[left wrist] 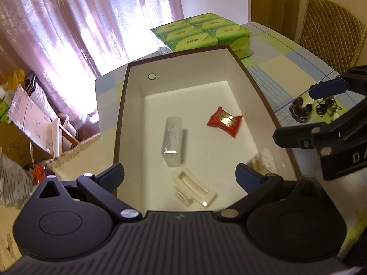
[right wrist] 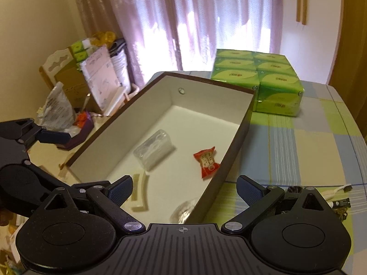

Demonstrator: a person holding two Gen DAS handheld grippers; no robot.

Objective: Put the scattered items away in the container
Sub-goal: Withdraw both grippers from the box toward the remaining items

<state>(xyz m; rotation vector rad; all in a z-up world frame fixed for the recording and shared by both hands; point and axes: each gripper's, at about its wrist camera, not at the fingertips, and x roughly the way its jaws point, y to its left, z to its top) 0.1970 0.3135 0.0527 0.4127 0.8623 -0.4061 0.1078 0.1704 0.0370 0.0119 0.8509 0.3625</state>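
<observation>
Surface: a table under a checked cloth point(right wrist: 298, 151) of green, blue and cream squares.
Room: pink curtains point(right wrist: 206, 23) over a bright window; cardboard boxes and bags piled on the floor point(right wrist: 91, 87) beside the table; a quilted chair back point(left wrist: 330, 39) at the far side.
Container: 1 open box point(right wrist: 238, 137), brown outside, white inside, standing on the cloth.
Inside the box: 4 things – 1 clear plastic case point(left wrist: 173, 142), 1 red snack packet point(left wrist: 224, 121), 1 cream hair clip point(left wrist: 195, 188), 1 white fluffy item point(left wrist: 263, 160) in the near right corner, too blurred to name.
Outside the box: a cluster of dark hair ties point(left wrist: 314, 108) on the cloth to the right, number unclear; 1 white toothbrush point(right wrist: 339, 190).
Tissue packs: 1 green multi-pack bundle point(right wrist: 257, 78) behind the box.
Left gripper point(left wrist: 180, 176): jaws spread wide, empty – above the box's near end.
Right gripper point(right wrist: 184, 190): jaws spread wide, empty, straddling the box's right wall.
</observation>
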